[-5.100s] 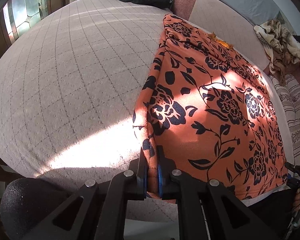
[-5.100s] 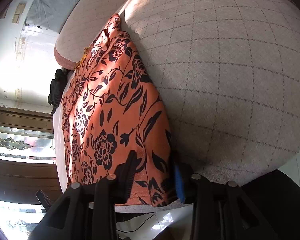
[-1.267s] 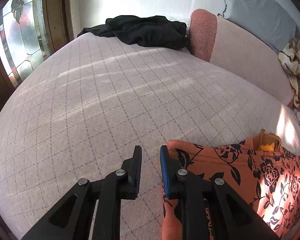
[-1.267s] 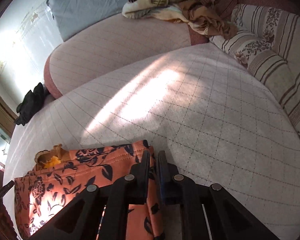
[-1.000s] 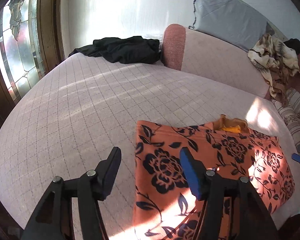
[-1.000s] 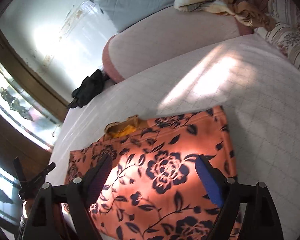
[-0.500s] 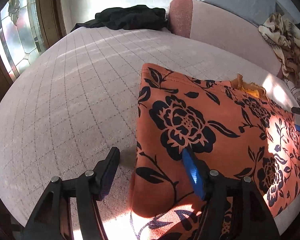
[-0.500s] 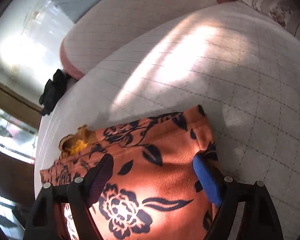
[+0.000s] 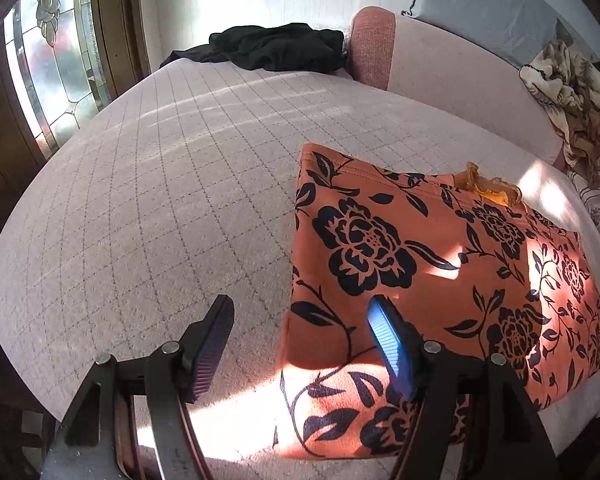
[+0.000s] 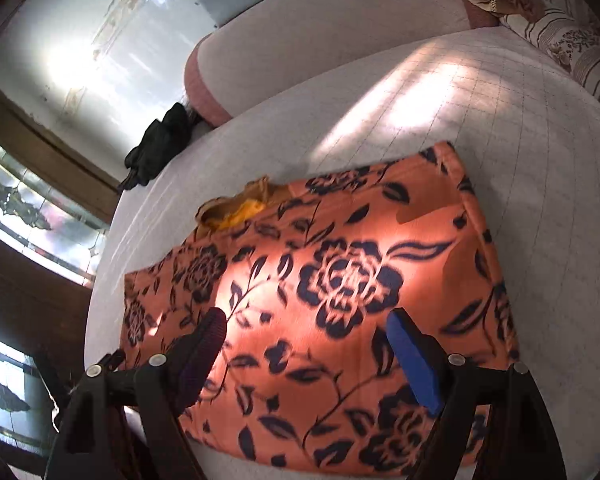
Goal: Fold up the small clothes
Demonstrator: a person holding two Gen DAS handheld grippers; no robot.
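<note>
An orange garment with black flowers point(image 9: 420, 264) lies folded in half on the quilted bed, a yellow collar point(image 9: 492, 190) showing at its far edge. My left gripper point(image 9: 300, 340) is open and empty, above the garment's near left corner. In the right wrist view the same garment point(image 10: 332, 280) fills the middle, and my right gripper point(image 10: 308, 348) is open and empty above its near part. Neither gripper touches the cloth.
A black garment point(image 9: 268, 46) lies at the bed's far left corner. A pink bolster point(image 9: 440, 64) runs along the back, with a crumpled patterned cloth point(image 9: 568, 88) at the far right. A striped pillow point(image 10: 572, 48) lies at the right. A stained-glass window point(image 9: 48, 76) stands left.
Both grippers carried the garment's near edge over to the far edge, let go and opened. In the last half second they drew back slightly above the folded cloth.
</note>
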